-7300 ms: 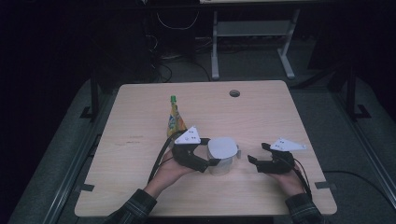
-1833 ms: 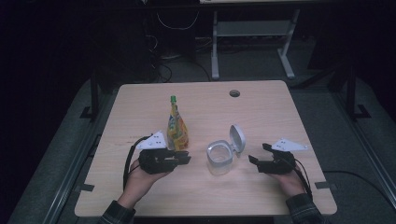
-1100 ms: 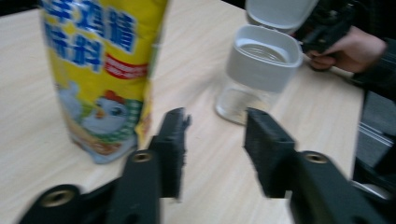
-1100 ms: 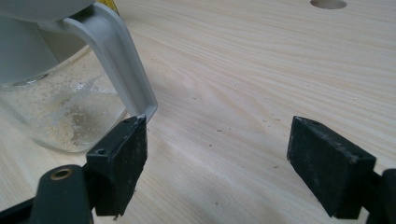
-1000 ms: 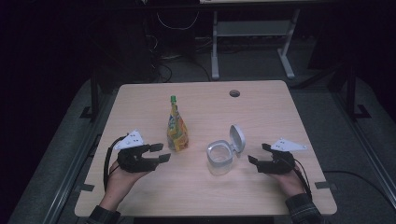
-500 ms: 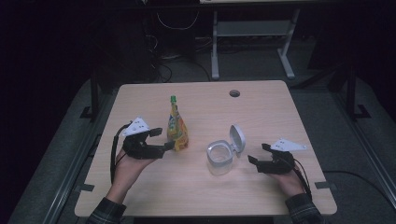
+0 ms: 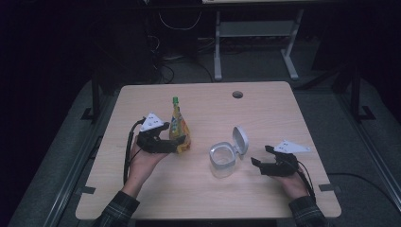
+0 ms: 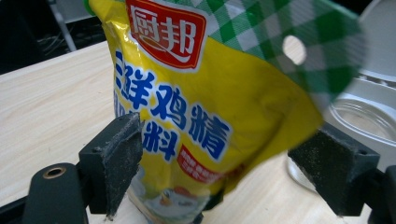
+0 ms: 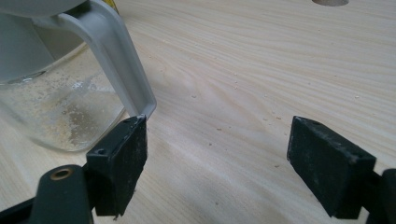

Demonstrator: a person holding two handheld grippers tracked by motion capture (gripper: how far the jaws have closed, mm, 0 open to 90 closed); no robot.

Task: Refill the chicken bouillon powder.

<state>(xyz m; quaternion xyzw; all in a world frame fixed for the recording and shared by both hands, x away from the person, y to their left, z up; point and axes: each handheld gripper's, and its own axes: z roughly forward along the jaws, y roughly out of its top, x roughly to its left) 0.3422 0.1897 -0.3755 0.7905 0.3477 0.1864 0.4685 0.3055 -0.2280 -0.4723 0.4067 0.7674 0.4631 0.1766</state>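
My left claw, jaws just spreading, brackets the upright yellow pouch mid-counter without pressing it, while my right claw rests apart beside the open-lidded clear jar, bare counter stretching beyond toward the far edge.

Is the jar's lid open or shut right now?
Open. The clear jar stands upright with its white flip lid hinged back behind the mouth; in the right gripper view only a thin powdery residue shows inside.
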